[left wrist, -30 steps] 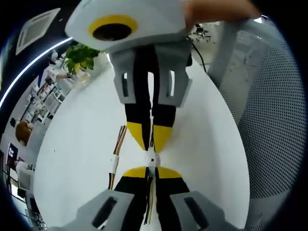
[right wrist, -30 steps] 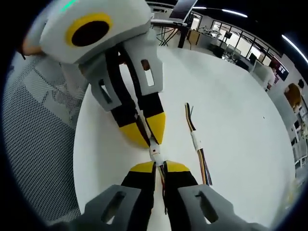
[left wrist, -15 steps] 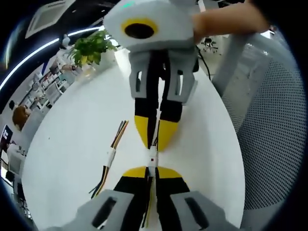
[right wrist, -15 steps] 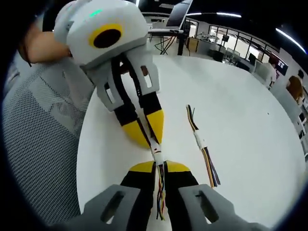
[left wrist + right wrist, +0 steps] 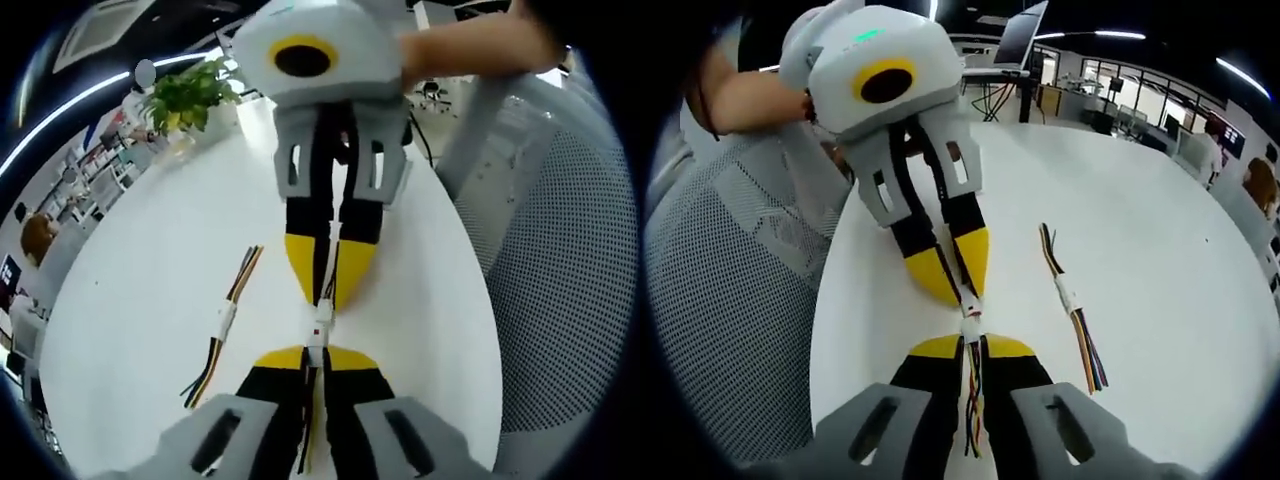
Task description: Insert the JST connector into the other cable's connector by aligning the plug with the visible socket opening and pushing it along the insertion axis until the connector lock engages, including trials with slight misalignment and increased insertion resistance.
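We see the two white JST connectors [image 5: 317,335] [image 5: 969,322] meeting end to end between our gripper tips, above the white table [image 5: 140,330] [image 5: 1160,250] near its edge beside the mesh chair [image 5: 560,270] [image 5: 710,300]. Our left gripper [image 5: 314,352] [image 5: 958,284] is pinched on one cable's connector, our right gripper [image 5: 971,343] [image 5: 326,292] clamped on the other, coloured wires [image 5: 973,400] trailing between its jaws. A spare joined cable [image 5: 225,322] [image 5: 1070,296] lies on the table just beside them. A potted plant [image 5: 185,95] stands at the far edge.

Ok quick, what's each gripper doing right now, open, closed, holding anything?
Left gripper: shut on its white JST connector.
Right gripper: shut on its JST cable, at the joined connectors.
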